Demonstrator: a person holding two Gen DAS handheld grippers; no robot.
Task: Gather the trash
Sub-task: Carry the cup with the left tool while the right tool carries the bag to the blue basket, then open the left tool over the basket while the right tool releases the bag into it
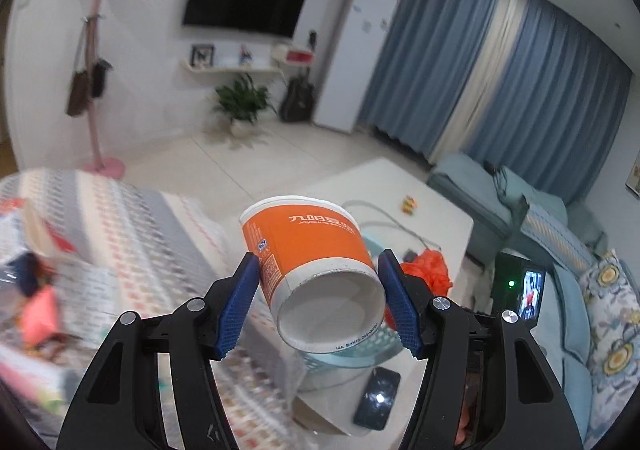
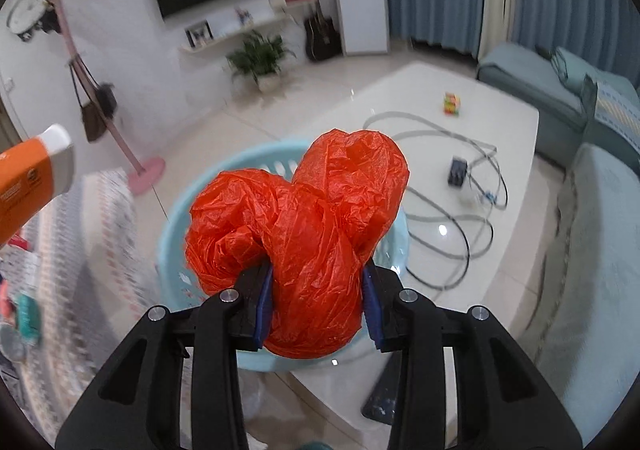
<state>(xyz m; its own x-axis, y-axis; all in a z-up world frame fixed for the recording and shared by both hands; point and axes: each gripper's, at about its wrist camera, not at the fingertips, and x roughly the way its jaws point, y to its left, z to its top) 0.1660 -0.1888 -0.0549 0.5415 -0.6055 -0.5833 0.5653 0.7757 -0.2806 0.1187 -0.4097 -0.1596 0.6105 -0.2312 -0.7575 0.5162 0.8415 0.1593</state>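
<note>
My left gripper (image 1: 318,306) is shut on an orange paper cup (image 1: 308,250), held bottom toward the camera above the light blue basket (image 1: 360,350). The cup also shows at the left edge of the right wrist view (image 2: 32,178). My right gripper (image 2: 318,302) is shut on a crumpled orange plastic bag (image 2: 304,218), held over the light blue basket (image 2: 180,210) that stands on the white coffee table (image 2: 500,122). The bag shows in the left wrist view (image 1: 428,270) behind the right finger.
A black phone (image 1: 378,398) lies on the table's near edge. A grey cable (image 2: 440,222), a small black device (image 2: 458,170) and a colourful cube (image 2: 452,104) lie on the table. A blue sofa (image 2: 592,250) is right; a patterned cloth with clutter (image 1: 80,250) is left.
</note>
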